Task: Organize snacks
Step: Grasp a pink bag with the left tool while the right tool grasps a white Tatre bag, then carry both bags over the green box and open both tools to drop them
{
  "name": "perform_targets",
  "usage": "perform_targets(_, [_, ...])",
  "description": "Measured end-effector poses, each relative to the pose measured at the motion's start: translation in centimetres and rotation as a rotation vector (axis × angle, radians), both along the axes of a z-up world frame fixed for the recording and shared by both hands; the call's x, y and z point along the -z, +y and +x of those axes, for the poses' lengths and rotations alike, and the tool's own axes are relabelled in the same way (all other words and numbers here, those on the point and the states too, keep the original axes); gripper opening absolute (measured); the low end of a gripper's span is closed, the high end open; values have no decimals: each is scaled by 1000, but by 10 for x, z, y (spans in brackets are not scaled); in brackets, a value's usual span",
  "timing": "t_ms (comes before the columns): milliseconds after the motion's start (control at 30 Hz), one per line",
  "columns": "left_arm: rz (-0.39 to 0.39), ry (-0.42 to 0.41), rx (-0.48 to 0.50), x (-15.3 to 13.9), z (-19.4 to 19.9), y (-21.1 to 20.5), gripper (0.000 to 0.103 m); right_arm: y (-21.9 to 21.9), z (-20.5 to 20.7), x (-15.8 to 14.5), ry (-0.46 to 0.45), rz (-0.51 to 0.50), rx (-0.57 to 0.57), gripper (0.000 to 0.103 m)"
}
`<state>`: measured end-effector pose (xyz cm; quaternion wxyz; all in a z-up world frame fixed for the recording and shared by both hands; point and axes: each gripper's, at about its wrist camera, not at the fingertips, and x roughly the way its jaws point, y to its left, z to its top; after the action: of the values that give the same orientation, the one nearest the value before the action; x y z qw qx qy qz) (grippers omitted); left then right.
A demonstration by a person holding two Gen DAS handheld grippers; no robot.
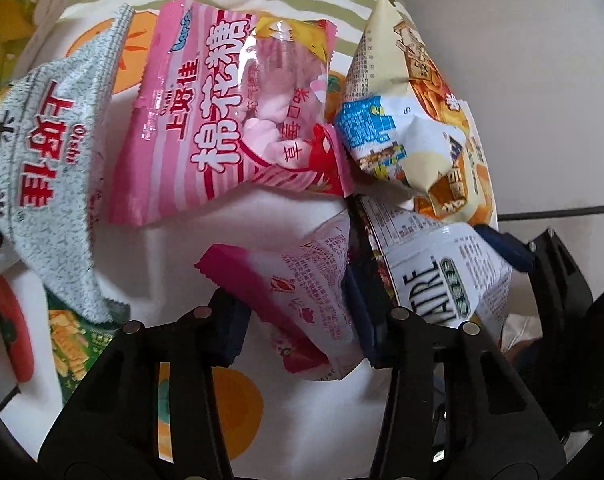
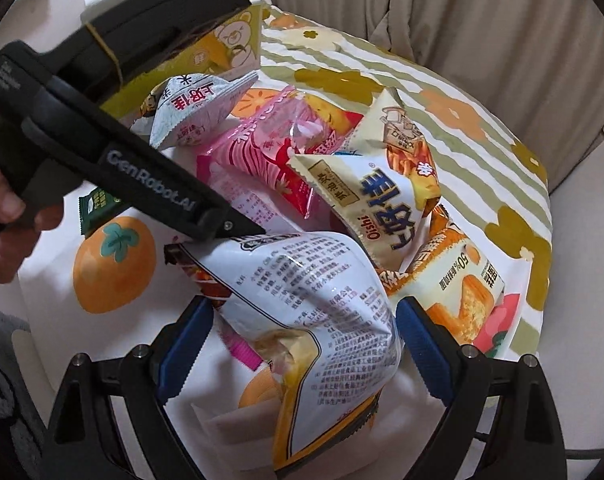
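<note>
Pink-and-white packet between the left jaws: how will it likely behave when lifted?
The pink-and-white packet is thin, creased film, so it will probably flop and sag rather than hold its shape. It looks small and puffy, so likely light. Its glossy surface may slip a little where the left gripper pinches it.

A pink-and-white striped marshmallow bag (image 1: 238, 120) lies beside a grey-speckled white bag (image 1: 50, 184) with red lettering. The cloth (image 2: 442, 92) is white with green stripes, orange fruits and mustard flowers. The curtain (image 2: 482, 12) is beige.
</note>
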<state>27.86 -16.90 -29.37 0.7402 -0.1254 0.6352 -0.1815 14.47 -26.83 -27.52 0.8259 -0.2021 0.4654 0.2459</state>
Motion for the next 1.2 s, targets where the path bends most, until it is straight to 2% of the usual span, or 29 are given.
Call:
perform_targets(267, [47,-36,15,-8,-24,4,41,2,-1,10,-15,-26,-16,91])
perform_targets(400, [51,-50,15,-21,-49,23,40,1,-6,7,-31,-15,2,77])
perform_targets(667, [56,-81,6,-43,-79,37,39,1,-17,0,-63,-26,13,58])
perform_targets(700, [72,-42,1,-46,-82,36,38,1,-19,-1,-63,-25,14,56])
perform_targets(800, [64,-53,-8,-53,-91,39,34,-1,-25,-13,-66,4,33,54])
perform_targets(1200, [32,-129,-63,-89,-122,57,31,-6,-52,-48,-95,106,120,53])
